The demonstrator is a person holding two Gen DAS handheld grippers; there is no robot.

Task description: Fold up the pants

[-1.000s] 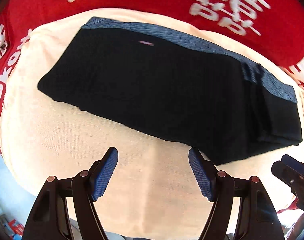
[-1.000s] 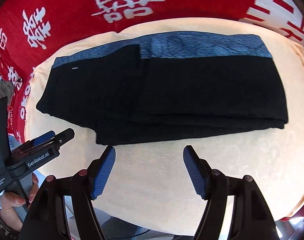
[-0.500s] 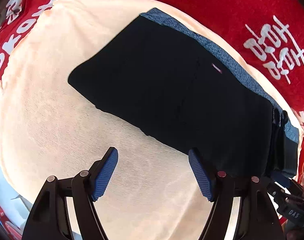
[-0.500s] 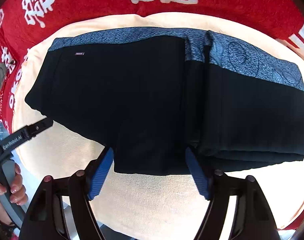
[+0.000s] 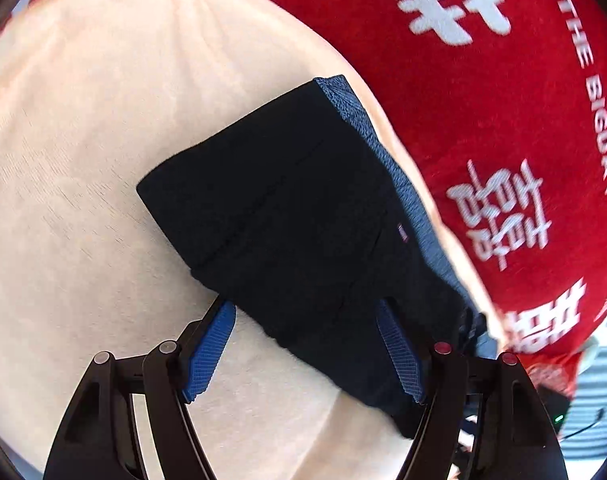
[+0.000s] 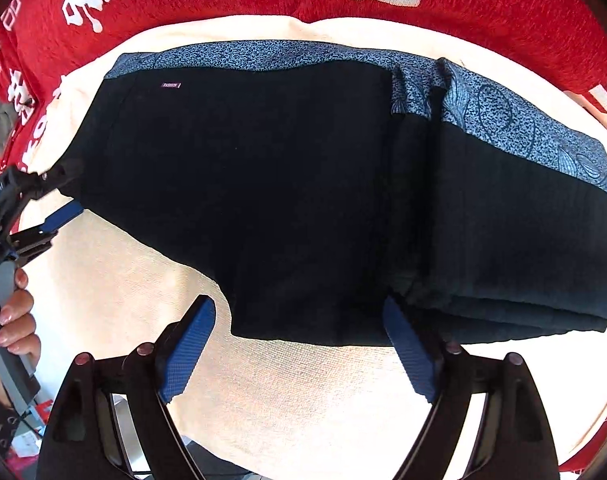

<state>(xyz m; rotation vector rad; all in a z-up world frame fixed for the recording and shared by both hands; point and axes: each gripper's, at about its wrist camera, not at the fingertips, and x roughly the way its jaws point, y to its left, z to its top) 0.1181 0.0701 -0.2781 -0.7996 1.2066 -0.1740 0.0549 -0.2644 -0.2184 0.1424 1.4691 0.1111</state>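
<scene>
Lowered onto pants on cream cloth: left gripper unclenched, apparently astride near edge; right gripper opening, ungripped. Risk: shallow pinch, fold slipping apart.

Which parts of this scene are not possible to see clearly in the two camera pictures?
- Right wrist view: the pants hide their own lower layers at the right-hand stack.
- Right wrist view: the left tongs are cut off by the left edge.
- Left wrist view: the small label is too small and blurred to read.
- Left wrist view: the pants' near end runs behind the tongs' arm.
</scene>
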